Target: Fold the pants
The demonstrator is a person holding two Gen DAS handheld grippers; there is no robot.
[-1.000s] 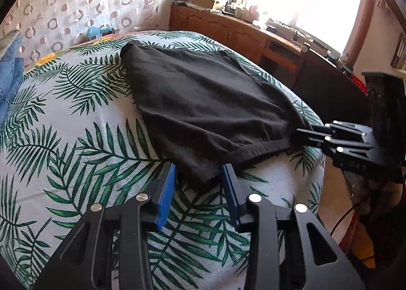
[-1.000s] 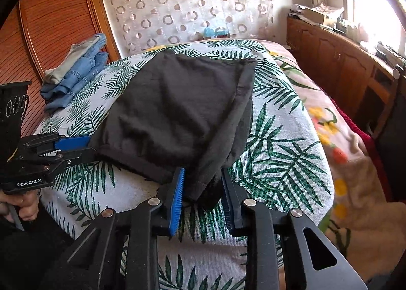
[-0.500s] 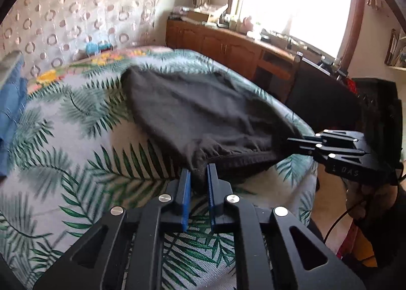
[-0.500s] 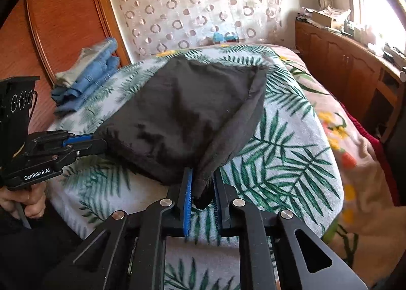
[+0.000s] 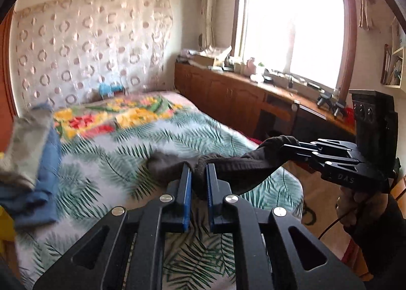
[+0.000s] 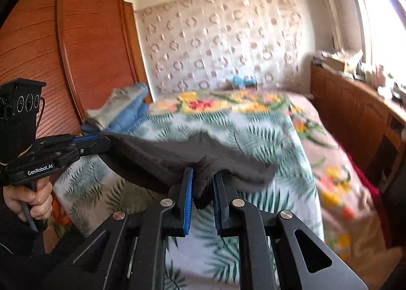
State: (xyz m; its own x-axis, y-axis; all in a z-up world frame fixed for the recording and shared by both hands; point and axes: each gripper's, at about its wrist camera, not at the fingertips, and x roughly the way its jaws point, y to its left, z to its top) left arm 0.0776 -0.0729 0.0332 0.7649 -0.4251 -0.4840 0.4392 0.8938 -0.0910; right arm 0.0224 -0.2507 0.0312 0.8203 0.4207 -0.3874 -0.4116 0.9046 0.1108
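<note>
The black pants (image 5: 238,166) hang lifted above the bed, stretched by the waistband between my two grippers. My left gripper (image 5: 198,170) is shut on one corner of the waistband; it also shows at the left of the right wrist view (image 6: 101,141). My right gripper (image 6: 203,175) is shut on the other corner; it shows at the right of the left wrist view (image 5: 286,149). The pants (image 6: 162,160) sag between them, and the far part trails toward the bed. The lower part of the pants is hidden by the raised edge.
The bed (image 5: 106,158) has a palm-leaf sheet and a floral blanket (image 5: 114,114) at the far end. Folded blue and grey clothes (image 5: 33,152) lie at the bed's left side. A wooden cabinet (image 5: 241,97) runs under the window; a wooden wardrobe (image 6: 76,48) stands left.
Both grippers, shut on the waistband corners, have lifted the pants up off the bed. The views have tilted upward toward the headboard wall.
</note>
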